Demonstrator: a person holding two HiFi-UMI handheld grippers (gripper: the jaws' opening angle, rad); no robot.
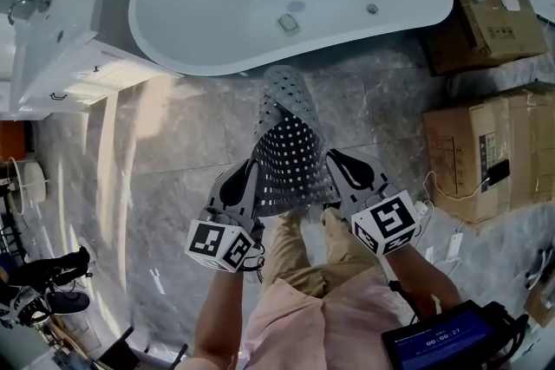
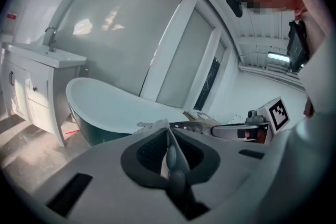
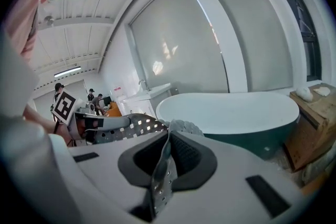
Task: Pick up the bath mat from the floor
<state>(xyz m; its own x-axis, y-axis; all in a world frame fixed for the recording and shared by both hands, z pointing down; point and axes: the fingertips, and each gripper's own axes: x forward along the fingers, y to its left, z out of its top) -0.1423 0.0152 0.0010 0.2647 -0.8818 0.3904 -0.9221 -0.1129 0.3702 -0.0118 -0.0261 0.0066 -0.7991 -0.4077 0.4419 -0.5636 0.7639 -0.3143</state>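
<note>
A grey perforated bath mat [image 1: 289, 139] hangs lifted off the marble floor, stretched between both grippers and sagging away toward the tub. My left gripper [image 1: 250, 179] is shut on the mat's near left corner. My right gripper [image 1: 336, 167] is shut on the near right corner. In the left gripper view the mat's edge [image 2: 169, 150] is pinched between the dark pads of the left gripper [image 2: 168, 136]. In the right gripper view a strip of holed mat [image 3: 160, 176] runs through the closed jaws of the right gripper [image 3: 167, 147], and the mat spreads left toward the other gripper [image 3: 100, 124].
A white freestanding bathtub [image 1: 217, 22] lies just beyond the mat. A white vanity cabinet [image 1: 61, 39] stands at left. Cardboard boxes [image 1: 486, 152] and cables line the right side. The person's legs and shoes [image 1: 299, 243] stand directly below the mat.
</note>
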